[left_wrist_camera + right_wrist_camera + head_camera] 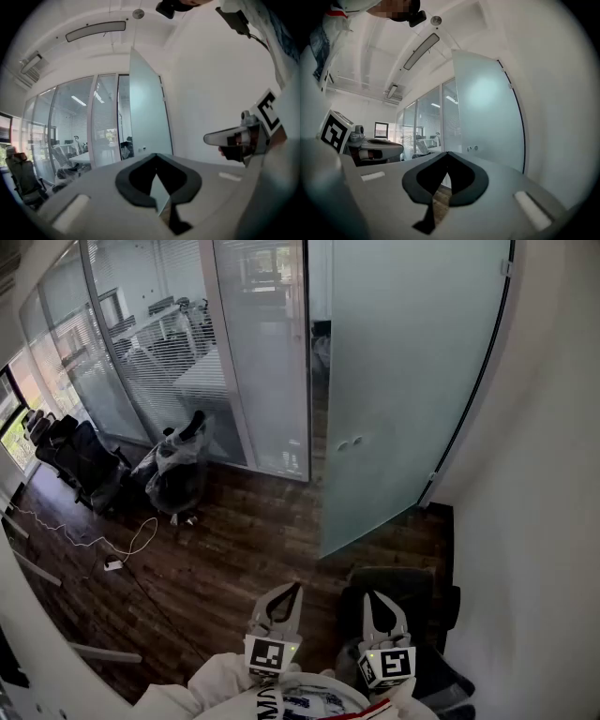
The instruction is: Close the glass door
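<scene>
The frosted glass door (412,381) stands open, swung out at an angle toward the white wall on the right. Two small round fittings (349,442) sit near its free edge. The doorway gap (319,343) lies between the door and the glass partition. Both grippers are low in the head view, well short of the door. My left gripper (286,598) and right gripper (377,600) are shut with nothing in them. In the left gripper view the gripper (155,155) points level at the door (147,112). In the right gripper view the gripper (448,153) faces the door (485,112).
A glass partition (253,352) with blinds runs left of the doorway. A plastic-wrapped chair (178,470) and black office chairs (84,460) stand by it. A white cable (122,545) lies on the dark wood floor. A dark chair (412,596) sits under my right gripper. The white wall (544,484) is close on the right.
</scene>
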Demonstrator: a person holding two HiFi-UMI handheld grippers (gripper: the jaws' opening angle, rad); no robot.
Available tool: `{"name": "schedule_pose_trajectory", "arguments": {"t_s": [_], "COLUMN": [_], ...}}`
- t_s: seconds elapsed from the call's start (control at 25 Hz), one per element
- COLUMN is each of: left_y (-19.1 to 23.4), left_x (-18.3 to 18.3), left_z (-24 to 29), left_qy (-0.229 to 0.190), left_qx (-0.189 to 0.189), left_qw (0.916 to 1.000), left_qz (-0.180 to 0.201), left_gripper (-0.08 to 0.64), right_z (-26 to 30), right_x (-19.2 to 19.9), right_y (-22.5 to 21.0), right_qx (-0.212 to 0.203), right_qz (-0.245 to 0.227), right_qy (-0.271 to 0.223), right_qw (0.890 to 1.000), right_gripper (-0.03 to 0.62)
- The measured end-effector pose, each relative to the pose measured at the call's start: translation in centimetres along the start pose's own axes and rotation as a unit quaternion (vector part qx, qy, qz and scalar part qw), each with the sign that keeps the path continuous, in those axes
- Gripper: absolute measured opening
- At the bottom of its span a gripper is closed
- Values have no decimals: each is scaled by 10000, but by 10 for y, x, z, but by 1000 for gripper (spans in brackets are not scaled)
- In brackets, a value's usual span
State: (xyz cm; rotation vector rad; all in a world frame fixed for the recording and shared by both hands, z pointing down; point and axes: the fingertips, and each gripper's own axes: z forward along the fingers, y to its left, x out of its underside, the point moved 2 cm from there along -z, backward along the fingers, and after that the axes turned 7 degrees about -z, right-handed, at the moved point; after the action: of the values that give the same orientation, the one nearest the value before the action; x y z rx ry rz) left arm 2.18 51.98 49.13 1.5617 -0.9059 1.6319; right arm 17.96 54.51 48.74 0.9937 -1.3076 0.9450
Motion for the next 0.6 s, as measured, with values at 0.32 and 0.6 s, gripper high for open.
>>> {"name": "schedule_pose_trajectory", "arguments": {"t_s": [0.32,0.6], "left_y": [10,5], "left_x": [-5,1], "left_z": [0,4], "left_qy": [45,25], "left_qx": [-153,-253], "left_qw": [9998,9995], "left_qz": [148,174], "left_gripper": [3,3], "right_z": [-4,-14], "right_x": [3,7], "right_y": [-20,-35], "right_qx": [225,194], "right_qz": [-108,59], "right_qy": [-31,-75], "right_qw": [9997,9998], "right_gripper": [6,6]}}
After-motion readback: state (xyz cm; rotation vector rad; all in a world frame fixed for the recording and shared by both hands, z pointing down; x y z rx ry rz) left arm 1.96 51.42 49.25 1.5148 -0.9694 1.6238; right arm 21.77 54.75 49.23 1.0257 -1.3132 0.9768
